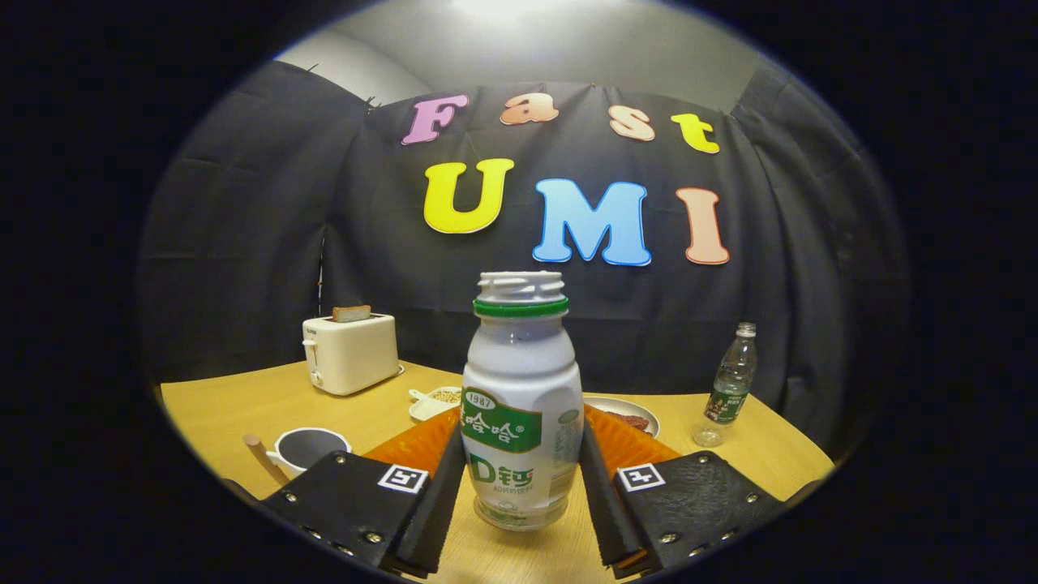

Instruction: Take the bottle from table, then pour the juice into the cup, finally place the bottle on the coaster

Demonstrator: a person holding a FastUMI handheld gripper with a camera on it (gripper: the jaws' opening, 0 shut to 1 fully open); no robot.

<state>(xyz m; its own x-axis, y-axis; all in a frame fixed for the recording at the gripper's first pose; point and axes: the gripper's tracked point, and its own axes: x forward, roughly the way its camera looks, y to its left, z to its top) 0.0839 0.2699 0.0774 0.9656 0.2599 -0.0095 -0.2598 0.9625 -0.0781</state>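
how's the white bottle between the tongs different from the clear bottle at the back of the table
The white bottle is squat and opaque with a green neck ring and no cap; the clear bottle is slim, see-through and capped. The white bottle stands between the fingers of the tongs, which flank it closely; the clear bottle stands far beyond them, untouched. Both are upright on the wooden table.

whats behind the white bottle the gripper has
Behind the white bottle, clamped between the gripper fingers, lies an orange mat. Its middle is hidden by the bottle.

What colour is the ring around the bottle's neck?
Green, seen clearly in the gripper view on the bottle.
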